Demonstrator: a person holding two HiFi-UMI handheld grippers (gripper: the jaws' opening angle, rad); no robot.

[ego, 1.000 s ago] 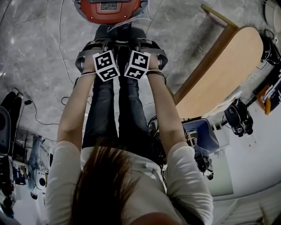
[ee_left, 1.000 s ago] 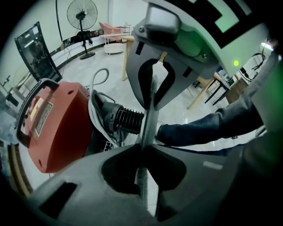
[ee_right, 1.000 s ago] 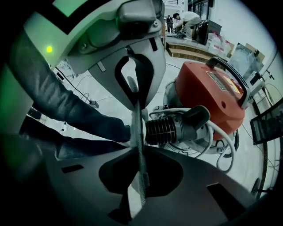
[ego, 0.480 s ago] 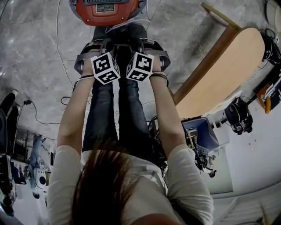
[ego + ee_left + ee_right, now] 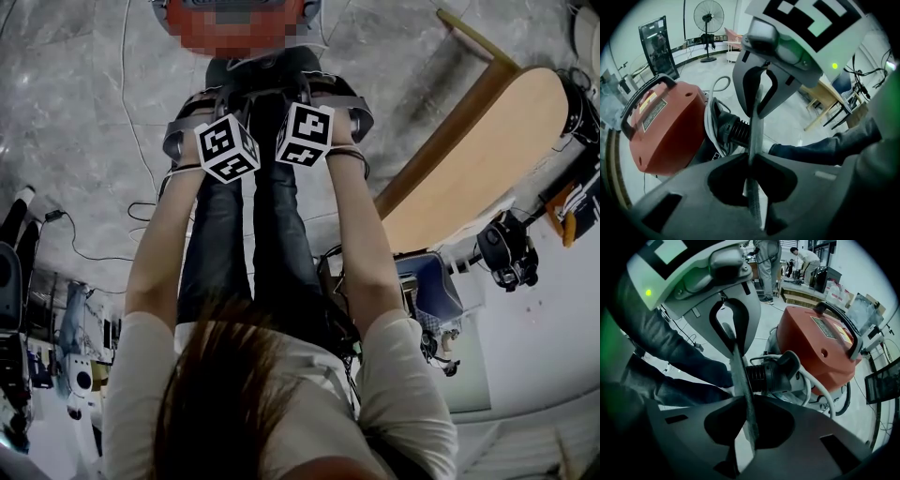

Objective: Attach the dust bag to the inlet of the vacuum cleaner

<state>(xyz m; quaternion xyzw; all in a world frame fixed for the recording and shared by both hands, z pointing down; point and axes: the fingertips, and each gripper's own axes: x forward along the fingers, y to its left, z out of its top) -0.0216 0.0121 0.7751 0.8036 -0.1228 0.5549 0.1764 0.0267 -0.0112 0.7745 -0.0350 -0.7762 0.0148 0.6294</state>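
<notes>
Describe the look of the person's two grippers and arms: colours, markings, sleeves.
The left gripper and right gripper each have a grey plastic body with curved grey jaws. Each carries a white cube with black square markers and a small green light. The person wears a white top with short sleeves. The right gripper's jaws have just been opening slightly, the dust bag between them.

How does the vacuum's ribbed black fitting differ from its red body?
The red body is large, smooth and domed, with a black handle on top; the ribbed black fitting is small and tubular. The fitting juts out toward the grey sheet; the body sits behind it. Both belong to one vacuum.
</notes>
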